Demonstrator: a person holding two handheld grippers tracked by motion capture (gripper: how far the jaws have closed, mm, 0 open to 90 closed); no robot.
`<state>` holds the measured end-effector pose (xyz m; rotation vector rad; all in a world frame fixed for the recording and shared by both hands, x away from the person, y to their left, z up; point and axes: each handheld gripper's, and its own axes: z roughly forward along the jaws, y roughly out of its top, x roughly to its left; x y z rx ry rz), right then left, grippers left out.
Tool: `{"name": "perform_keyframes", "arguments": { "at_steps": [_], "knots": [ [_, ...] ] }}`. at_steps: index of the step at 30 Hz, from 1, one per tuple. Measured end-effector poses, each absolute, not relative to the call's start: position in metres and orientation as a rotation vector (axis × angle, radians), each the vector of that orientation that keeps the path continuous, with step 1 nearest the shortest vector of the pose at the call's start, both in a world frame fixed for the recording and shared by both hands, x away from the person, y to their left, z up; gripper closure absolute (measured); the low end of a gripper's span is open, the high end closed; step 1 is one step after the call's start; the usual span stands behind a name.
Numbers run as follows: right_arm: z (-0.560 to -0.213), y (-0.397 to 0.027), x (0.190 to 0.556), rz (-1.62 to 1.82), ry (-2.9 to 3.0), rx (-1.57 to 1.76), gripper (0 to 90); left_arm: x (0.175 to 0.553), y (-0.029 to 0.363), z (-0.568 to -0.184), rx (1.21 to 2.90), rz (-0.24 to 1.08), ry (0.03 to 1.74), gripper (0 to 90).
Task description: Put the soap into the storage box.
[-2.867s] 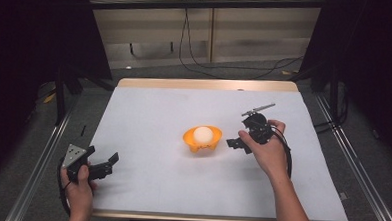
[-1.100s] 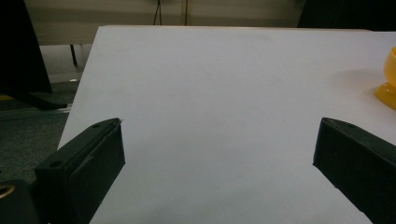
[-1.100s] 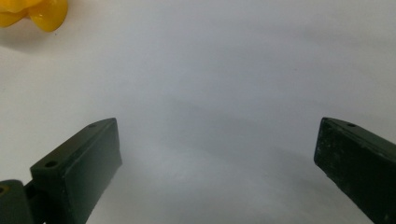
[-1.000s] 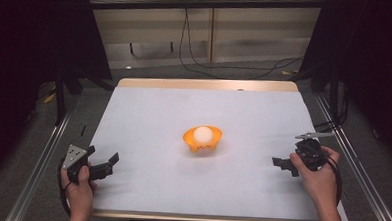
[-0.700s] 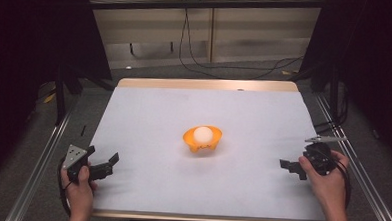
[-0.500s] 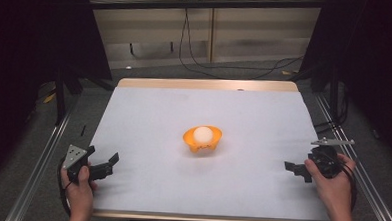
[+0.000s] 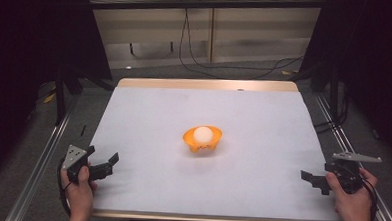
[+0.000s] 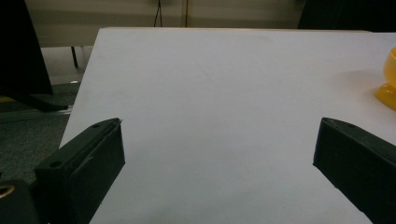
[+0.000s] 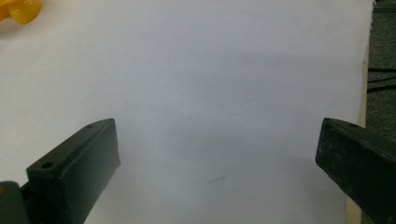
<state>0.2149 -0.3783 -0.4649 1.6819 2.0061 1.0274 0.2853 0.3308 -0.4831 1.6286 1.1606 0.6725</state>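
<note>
An orange bowl stands at the middle of the white table, with a white ball resting in it. Its edge shows at the right of the left gripper view as the orange bowl, and at the top left of the right gripper view as the orange bowl. My left gripper rests open at the table's near left corner, held by a hand. My right gripper sits open near the right front edge, far from the bowl. Nothing lies between either pair of jaws.
Metal rails run along both sides of the table. Cables lie on the floor behind the far edge. The table's right edge is close beside my right gripper.
My right gripper has drawn back from beside the bowl to the right front edge of the table, leaving bowl and ball in place. The left gripper has stayed still.
</note>
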Motion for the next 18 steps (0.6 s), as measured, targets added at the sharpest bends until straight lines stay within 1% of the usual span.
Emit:
{"name": "perform_keyframes", "arguments": {
  "at_steps": [9, 18],
  "knots": [
    [-0.472, -0.392, 0.195, 1.083, 1.923, 1.662, 0.0, 0.285, 0.331, -0.483, 1.621, 0.679, 1.162, 1.9],
    [-0.479, -0.397, 0.189, 1.113, 1.885, 1.674, 0.0, 0.284, 0.331, -0.483, 1.622, 0.675, 1.159, 1.9]
  ]
}}
